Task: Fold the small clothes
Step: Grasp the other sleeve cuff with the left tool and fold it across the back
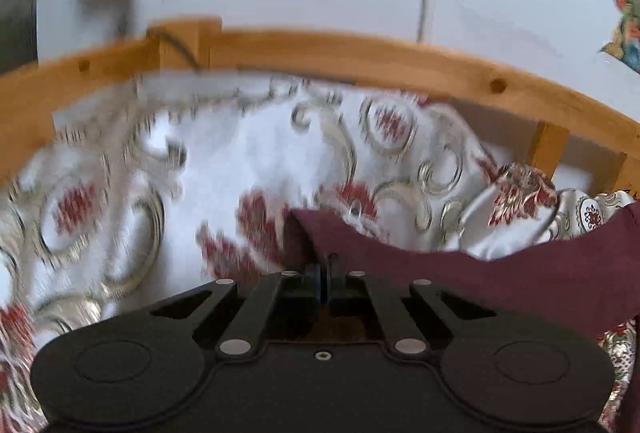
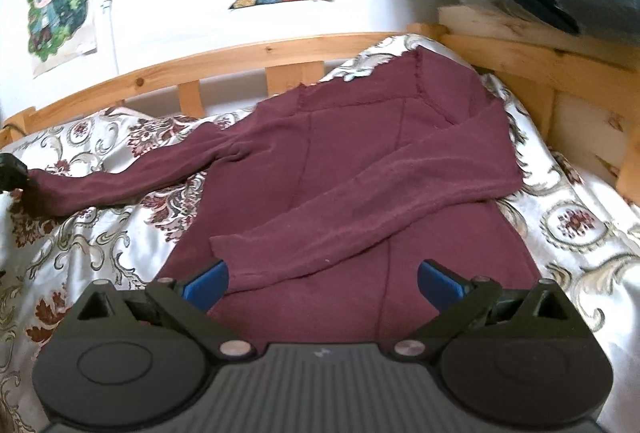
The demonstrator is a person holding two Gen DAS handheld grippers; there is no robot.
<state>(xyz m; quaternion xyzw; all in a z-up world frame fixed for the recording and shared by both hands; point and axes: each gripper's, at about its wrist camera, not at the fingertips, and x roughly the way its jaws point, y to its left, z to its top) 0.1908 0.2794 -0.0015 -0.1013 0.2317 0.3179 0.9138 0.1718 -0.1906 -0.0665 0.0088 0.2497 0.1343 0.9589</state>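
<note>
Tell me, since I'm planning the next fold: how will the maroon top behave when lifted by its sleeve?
Probably floppy: the maroon top lies limp, and the sleeve sags from the shut left gripper. Likely light, being thin knit. It may slide on the seemingly glossy bedspread.

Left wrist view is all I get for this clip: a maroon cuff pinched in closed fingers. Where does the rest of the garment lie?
Observer: The maroon top lies spread on the patterned bedspread, body flat.
Operator: And the other sleeve?
Observer: It is already folded across the body, its cuff near the right gripper.
Operator: Is the right gripper holding anything?
Observer: No, its blue fingers stand wide apart above the hem, gripping nothing.
Operator: Does the left sleeve run straight?
Observer: It stretches out sideways to the left gripper.
</note>
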